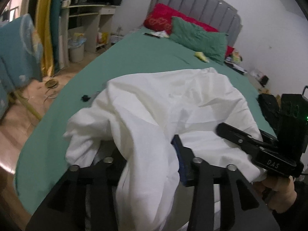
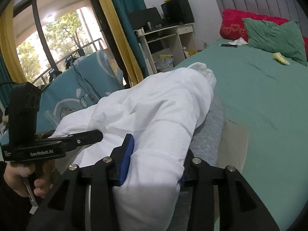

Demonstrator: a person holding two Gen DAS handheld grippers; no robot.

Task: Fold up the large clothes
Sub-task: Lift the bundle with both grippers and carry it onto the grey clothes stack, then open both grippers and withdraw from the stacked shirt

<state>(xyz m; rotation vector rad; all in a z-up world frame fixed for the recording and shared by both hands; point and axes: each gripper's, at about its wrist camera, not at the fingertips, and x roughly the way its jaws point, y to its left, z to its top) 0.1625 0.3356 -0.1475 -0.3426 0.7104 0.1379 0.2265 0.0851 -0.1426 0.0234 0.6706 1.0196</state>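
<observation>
Both tongs have white cloth running between their jaws, and it is hard to tell if the pads pinch it or just sit beside it.

From the left wrist view, the left tongs (image 1: 150, 154) sit low at the near edge of the green bed (image 1: 134, 57). A thick fold of the white garment (image 1: 163, 104) hangs down through the gap. Only the blue pad on 1 side shows; the other side is hidden under cloth. So I cannot tell if this grip is tight or loose. The rest of the garment lies in a soft heap on the bed, well short of the green pillow (image 1: 198, 38) and the red pillow (image 1: 163, 17). The right tongs (image 1: 227, 130) show at the right edge, held by a hand (image 1: 277, 188), resting over the cloth.

From the right wrist view, the right tongs (image 2: 154, 165) have a fat roll of the garment (image 2: 154, 115) filling the gap. Its blue pad touches the cloth on the left, and just a bit of blue peeks out on the right. The jaws look about half wide around the roll. The left tongs (image 2: 96, 134) show at the left, held in the other hand (image 2: 21, 181).

I think the step now is laying the fold down on the bed. To do it well, both ends should come down level, the cloth pulled a little flat first, then let go gently so no lumps stay
</observation>
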